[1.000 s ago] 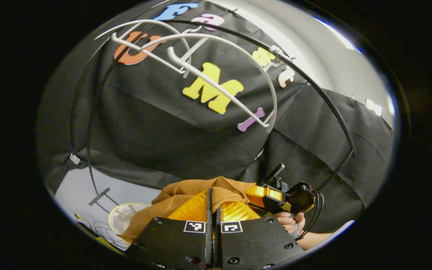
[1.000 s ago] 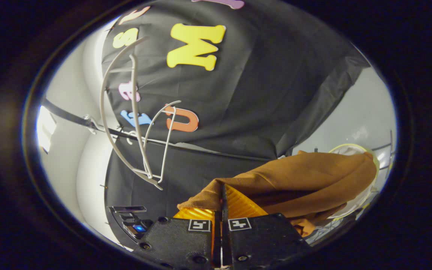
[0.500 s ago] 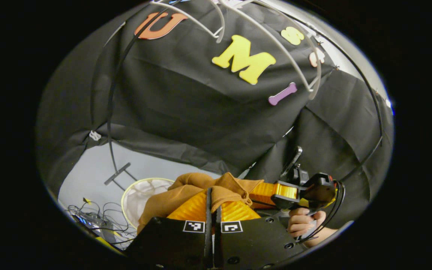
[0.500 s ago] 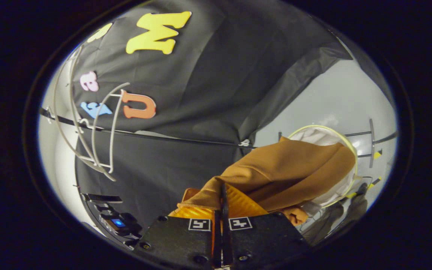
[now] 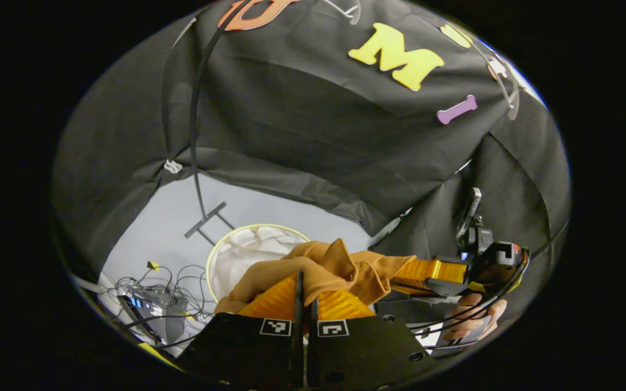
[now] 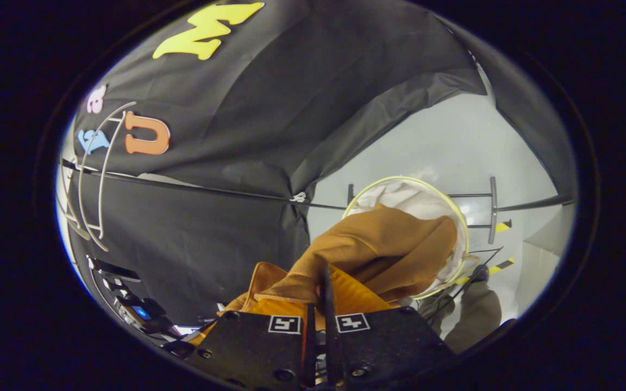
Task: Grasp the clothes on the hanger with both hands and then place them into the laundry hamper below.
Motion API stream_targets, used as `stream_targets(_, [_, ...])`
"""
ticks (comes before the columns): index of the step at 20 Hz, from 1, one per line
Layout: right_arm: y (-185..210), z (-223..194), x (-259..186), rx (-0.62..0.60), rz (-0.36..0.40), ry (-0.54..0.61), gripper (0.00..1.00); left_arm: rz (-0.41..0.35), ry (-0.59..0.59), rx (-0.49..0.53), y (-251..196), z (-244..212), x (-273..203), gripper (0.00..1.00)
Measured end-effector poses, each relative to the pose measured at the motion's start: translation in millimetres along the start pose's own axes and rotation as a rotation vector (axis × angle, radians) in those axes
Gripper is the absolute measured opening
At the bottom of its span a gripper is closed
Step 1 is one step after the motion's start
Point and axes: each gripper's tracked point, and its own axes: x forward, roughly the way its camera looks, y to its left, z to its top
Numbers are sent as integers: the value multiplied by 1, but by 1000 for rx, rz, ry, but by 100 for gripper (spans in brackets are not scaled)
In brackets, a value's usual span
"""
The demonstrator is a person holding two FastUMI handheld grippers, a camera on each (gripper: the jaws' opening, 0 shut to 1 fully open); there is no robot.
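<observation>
Left gripper view: both grippers (image 5: 305, 293) (image 6: 318, 290) clench brown garment (image 6: 383, 250) | hamper (image 6: 457, 217) | hanger (image 6: 95, 179)

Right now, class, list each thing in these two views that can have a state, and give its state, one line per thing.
Brown garment: off the hanger, gripped at both ends, hanging over the hamper.
Left gripper: shut on the garment.
Right gripper: shut on the garment.
Laundry hamper: open, upright on the floor.
White hangers: bare, on the rail.

Recording booth – black cloth wall (image 5: 313, 136), pale floor (image 6: 443, 152), tangled cables (image 5: 166, 282), clothes rail (image 6: 193, 187)
</observation>
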Motion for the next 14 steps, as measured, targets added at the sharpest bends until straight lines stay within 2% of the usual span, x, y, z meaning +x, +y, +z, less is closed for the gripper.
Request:
stream_targets(1, [-6, 1, 2, 2, -18, -8, 12, 10, 8, -4, 3, 1, -2, 16])
stream_targets(2, [-12, 4, 2, 3, -37, -17, 15, 16, 19, -11, 6, -2, -2, 5])
stream_targets(3, [-13, 7, 0, 11, -30, -29, 16, 15, 24, -23, 8, -2, -2, 23])
stream_targets(4, [-6, 10, -4, 32, 1, -34, 18, 12, 29, -37, 12, -1, 2, 27])
stream_targets(5, [4, 10, -9, 61, 43, -38, 19, -3, 29, -51, 13, 2, 6, 17])
stream_targets(6, [8, 8, -16, 83, 70, -46, 32, -10, 29, -63, 11, 4, 9, 34])
stream_targets(7, [7, 11, -21, 87, 71, -66, 30, -12, 32, -66, 11, 6, 10, 39])
stream_targets(8, [2, 15, -22, 79, 55, -88, 42, -7, 39, -61, 14, 4, 8, 43])
stream_targets(9, [-4, 15, -20, 66, 39, -108, 44, 0, 52, -53, 17, 3, 8, 35])
stream_targets(10, [-8, 16, -22, 60, 23, -122, 45, 8, 63, -46, 19, 1, 9, 35])
stream_targets(11, [-10, 15, -28, 61, 9, -132, 53, 9, 75, -39, 21, 1, 10, 24])
stream_targets(12, [-12, 15, -32, 67, -2, -144, 58, 18, 87, -28, 23, -1, 14, 34])
stream_targets(13, [-18, 13, -34, 68, -15, -157, 58, 29, 97, -15, 26, -3, 14, 43])
stream_targets(14, [-24, 12, -37, 64, -31, -170, 70, 36, 105, 1, 29, -5, 15, 53])
